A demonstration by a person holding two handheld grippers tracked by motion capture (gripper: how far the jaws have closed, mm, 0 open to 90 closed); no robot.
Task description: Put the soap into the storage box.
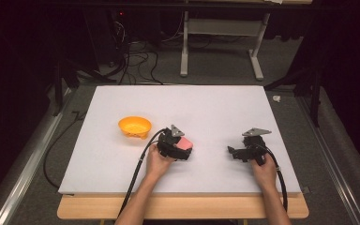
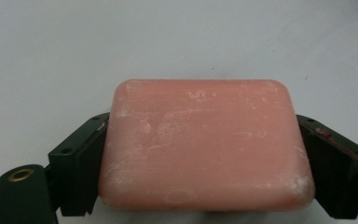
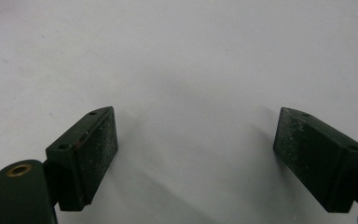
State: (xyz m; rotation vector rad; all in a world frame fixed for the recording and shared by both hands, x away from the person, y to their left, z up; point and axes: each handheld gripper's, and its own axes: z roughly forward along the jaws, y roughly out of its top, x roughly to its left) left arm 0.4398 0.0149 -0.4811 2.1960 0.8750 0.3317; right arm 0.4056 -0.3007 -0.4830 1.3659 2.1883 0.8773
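A: Far left of the white board (image 1: 122, 103)?
B: Orange bowl (image 1: 134, 126), sitting upright on the board, just up and left of the left gripper (image 1: 183, 149). Looks empty from the high view.

A: Next over, left gripper?
B: Held in the left hand (image 1: 157, 161) near the middle of the board, grey plate on top, cable trailing back toward the near edge. Jaws closed onto a pink bar of soap (image 2: 205, 144), one pad pressed against each short end. In the left gripper view (image 2: 200, 205), soap spans the whole gap, flat face up, whitish scuffs on the surface. Seen from above as a pink patch (image 1: 184, 144) at the gripper's tip. Cannot tell whether resting on the board or lifted just clear of it.

A: Right side?
B: Right gripper (image 1: 234, 153) in the right hand (image 1: 264, 169), well apart from the left one, low over the board. Jaws spread wide in the right gripper view (image 3: 196, 154), nothing between them, bare white board beneath. Pads (image 3: 100, 149) dusted with pale specks.
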